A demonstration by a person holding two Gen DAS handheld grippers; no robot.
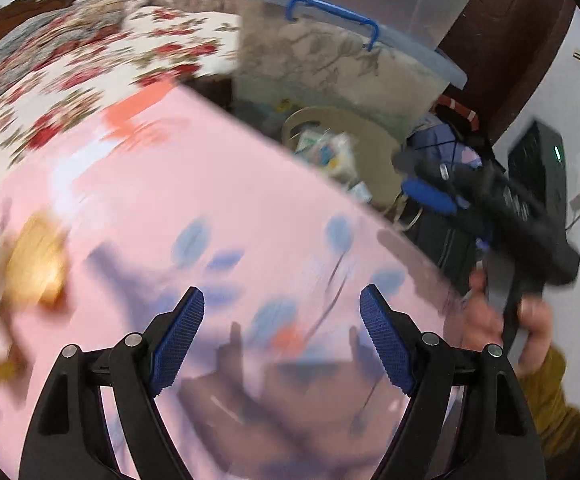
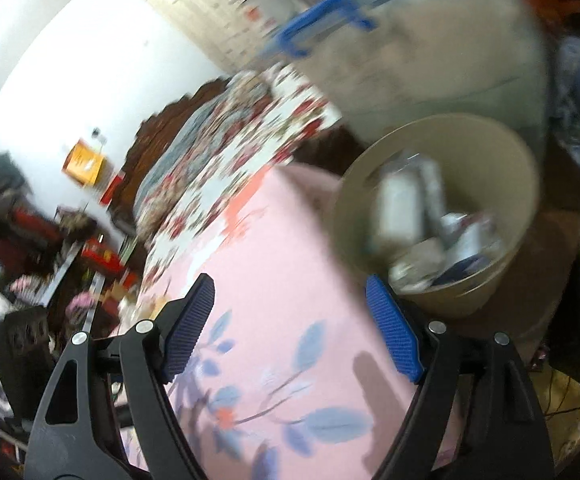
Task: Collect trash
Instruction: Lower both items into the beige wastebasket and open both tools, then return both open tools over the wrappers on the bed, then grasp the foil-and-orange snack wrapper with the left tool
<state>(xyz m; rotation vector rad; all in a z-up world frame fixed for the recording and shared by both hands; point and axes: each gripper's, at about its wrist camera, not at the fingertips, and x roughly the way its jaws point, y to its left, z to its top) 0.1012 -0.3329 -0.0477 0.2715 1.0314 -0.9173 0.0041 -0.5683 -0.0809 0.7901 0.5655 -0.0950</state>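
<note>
A beige round trash bin (image 2: pixel 502 184) stands beside the pink flowered table (image 2: pixel 285 280) and holds several pieces of white and blue trash (image 2: pixel 430 216). My right gripper (image 2: pixel 290 320) is open and empty over the table edge, just left of the bin. The bin (image 1: pixel 374 148) also shows in the left wrist view beyond the table (image 1: pixel 209 208). My left gripper (image 1: pixel 281 336) is open and empty above the table. A blurred golden-brown wrapper (image 1: pixel 37 264) lies on the table at far left. The right gripper (image 1: pixel 442 196) shows from outside, held by a hand near the bin.
A clear storage box with a blue handle (image 1: pixel 334 52) stands behind the bin; it also shows in the right wrist view (image 2: pixel 410 52). A bed with a floral cover (image 1: pixel 89 64) lies beyond the table. Dark bags and cables (image 1: pixel 450 240) sit by the bin.
</note>
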